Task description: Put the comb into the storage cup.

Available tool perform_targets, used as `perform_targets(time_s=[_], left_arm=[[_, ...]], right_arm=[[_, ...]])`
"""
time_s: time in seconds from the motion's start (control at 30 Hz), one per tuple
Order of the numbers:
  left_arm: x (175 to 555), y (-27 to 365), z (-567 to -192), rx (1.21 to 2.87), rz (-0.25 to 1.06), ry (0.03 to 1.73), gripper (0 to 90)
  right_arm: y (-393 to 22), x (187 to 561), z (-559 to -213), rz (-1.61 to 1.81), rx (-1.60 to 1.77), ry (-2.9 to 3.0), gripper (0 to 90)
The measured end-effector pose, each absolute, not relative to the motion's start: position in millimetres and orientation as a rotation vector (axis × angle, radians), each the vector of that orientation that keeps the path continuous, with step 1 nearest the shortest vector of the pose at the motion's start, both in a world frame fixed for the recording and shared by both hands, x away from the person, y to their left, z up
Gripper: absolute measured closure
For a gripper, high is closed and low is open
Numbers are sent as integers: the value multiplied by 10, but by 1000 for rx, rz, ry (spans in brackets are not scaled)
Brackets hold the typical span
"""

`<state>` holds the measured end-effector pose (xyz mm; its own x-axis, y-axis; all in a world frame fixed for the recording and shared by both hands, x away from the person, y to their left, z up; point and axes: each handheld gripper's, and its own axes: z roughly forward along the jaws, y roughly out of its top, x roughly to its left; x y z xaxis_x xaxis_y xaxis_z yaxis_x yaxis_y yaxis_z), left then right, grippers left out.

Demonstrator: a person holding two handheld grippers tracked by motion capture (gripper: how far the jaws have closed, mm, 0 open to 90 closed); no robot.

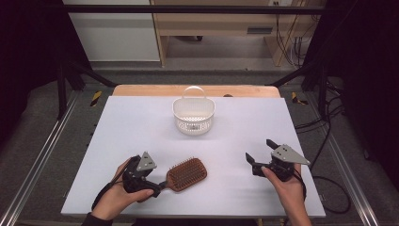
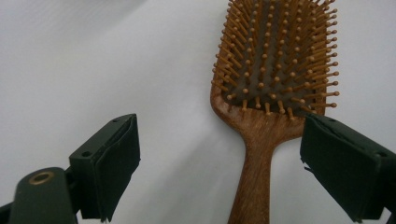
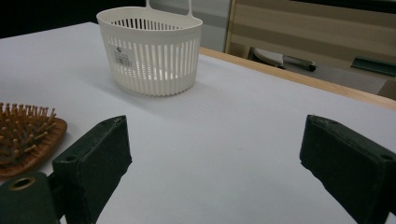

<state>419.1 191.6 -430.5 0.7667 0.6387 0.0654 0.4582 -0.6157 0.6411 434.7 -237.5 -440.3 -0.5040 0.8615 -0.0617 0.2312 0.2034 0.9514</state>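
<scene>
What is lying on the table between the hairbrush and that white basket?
Nothing: the high view shows bare white table between the hairbrush and the basket.

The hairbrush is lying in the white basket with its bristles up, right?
No. The hairbrush lies bristles up on the table, not in the white basket, which stands apart farther back. The high view shows it.

I see a brown wooden hairbrush (image 1: 187, 174) with tan bristles on a dark pad, a white slatted basket (image 1: 193, 115), a pale lavender-white table (image 1: 131, 136), and both black grippers' (image 1: 162, 184) jaws.
</scene>
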Motion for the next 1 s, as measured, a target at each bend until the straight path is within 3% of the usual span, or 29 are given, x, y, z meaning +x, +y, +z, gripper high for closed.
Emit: perform_targets(time_s=[0.4, 0.8, 1.0], left_arm=[[4181, 1824, -4451, 2444, 313, 782, 160], [4199, 1771, -4539, 2523, 239, 765, 398], [4201, 1740, -4490, 2545, 217, 760, 464]], right_arm=[[-2358, 4351, -4414, 1299, 1011, 1885, 87], [-2341, 4351, -4421, 1293, 1008, 1901, 88], [-2323, 4356, -4421, 1298, 1005, 1905, 88]])
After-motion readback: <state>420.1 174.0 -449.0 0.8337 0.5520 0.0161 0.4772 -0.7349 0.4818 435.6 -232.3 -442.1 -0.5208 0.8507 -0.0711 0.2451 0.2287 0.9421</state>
